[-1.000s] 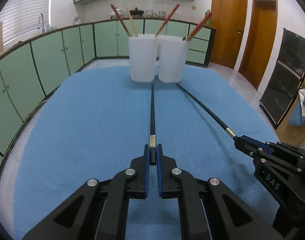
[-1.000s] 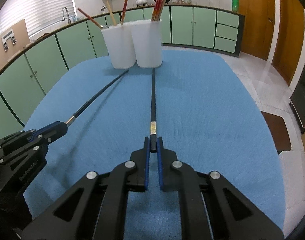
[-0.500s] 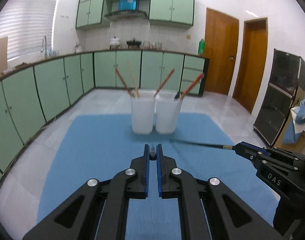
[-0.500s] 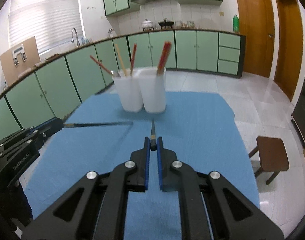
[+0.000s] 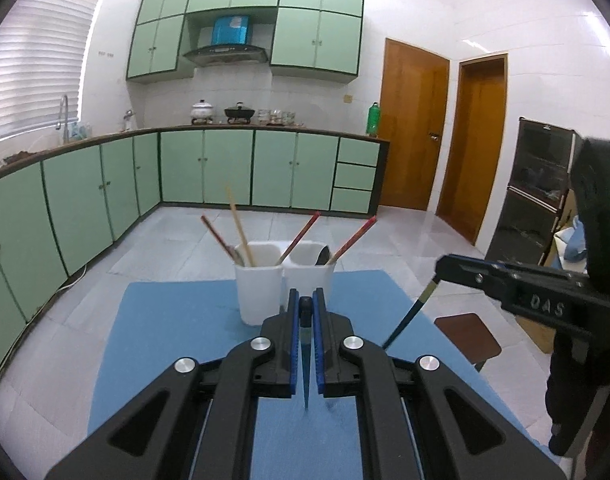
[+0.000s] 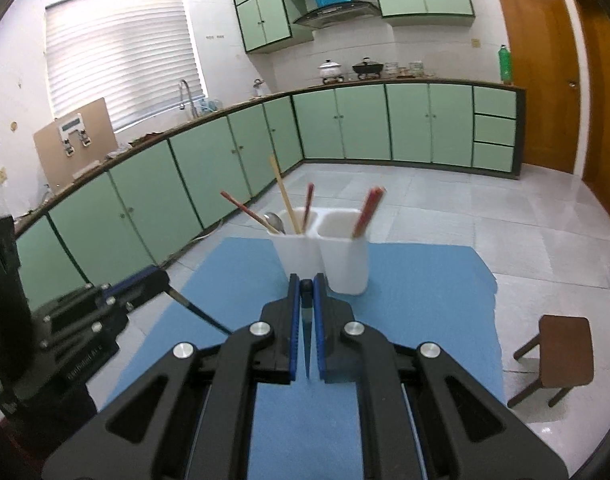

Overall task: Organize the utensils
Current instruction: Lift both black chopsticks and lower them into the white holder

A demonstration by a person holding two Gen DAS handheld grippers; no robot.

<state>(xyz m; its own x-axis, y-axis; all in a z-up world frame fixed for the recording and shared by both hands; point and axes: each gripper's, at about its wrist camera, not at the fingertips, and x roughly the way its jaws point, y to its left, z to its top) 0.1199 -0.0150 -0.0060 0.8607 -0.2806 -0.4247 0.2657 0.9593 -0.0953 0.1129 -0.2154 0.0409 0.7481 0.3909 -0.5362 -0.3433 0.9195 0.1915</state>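
Two white holder cups stand side by side at the far end of the blue mat (image 5: 177, 320): the left cup (image 5: 259, 292) and the right cup (image 5: 309, 276), both holding red and wooden chopsticks. My left gripper (image 5: 305, 304) is shut on a black chopstick (image 5: 305, 360) that hangs point down between the fingers. My right gripper (image 6: 306, 286) is shut on another black chopstick (image 6: 307, 340), also hanging point down. Both are raised above the mat, short of the cups (image 6: 301, 248). The right gripper (image 5: 441, 268) also shows in the left wrist view, the left gripper (image 6: 161, 280) in the right wrist view.
The mat (image 6: 425, 300) covers a table with floor all around. A brown stool (image 6: 561, 348) stands right of the table. Green kitchen cabinets (image 5: 209, 172) line the far wall and left side. Wooden doors (image 5: 417, 128) stand at the right.
Both grippers have lifted and tipped up, raising the two black chopsticks off the mat from lying flat to hanging point down. The cups now appear lower and farther in view.
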